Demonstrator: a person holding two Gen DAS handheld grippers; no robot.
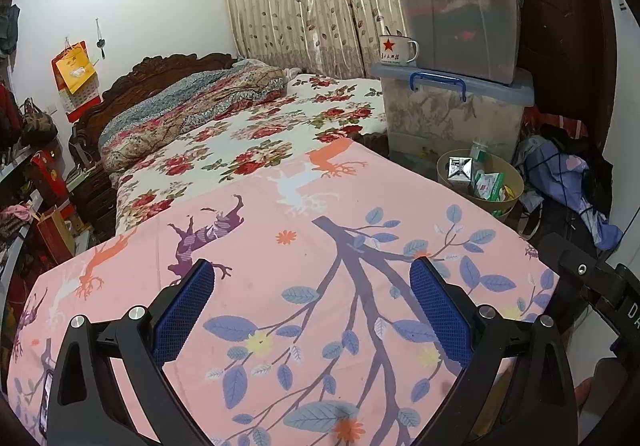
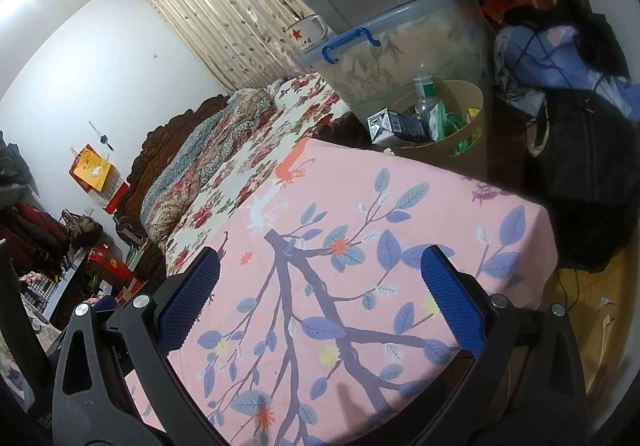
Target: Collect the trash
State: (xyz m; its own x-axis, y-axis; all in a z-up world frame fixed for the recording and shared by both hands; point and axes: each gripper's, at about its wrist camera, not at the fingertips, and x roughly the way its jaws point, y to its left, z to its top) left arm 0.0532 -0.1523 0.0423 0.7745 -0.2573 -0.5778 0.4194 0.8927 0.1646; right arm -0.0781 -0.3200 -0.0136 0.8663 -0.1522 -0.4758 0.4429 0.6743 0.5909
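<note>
A tan round waste bin [image 1: 513, 182] [image 2: 478, 106] stands past the far right corner of the pink-covered surface [image 1: 280, 286] [image 2: 360, 214]. It holds a grey carton [image 1: 460, 168] [image 2: 390, 124], a clear bottle [image 2: 424, 92] and green-and-white wrappers [image 1: 490, 186] [image 2: 438, 120]. My left gripper [image 1: 312, 300] hovers open over the pink cloth with nothing between its blue pads. Open too, and holding nothing, my right gripper [image 2: 320, 286] hangs tilted above the same cloth. No loose trash shows on the cloth.
Stacked clear storage boxes [image 1: 456, 46] [image 2: 396, 46] with a white star mug [image 1: 396, 50] rise behind the bin. A flowered bed [image 1: 248, 138] lies beyond. Clothes and a dark bag [image 2: 580, 150] crowd the right; shelves and bags [image 1: 44, 182] line the left wall.
</note>
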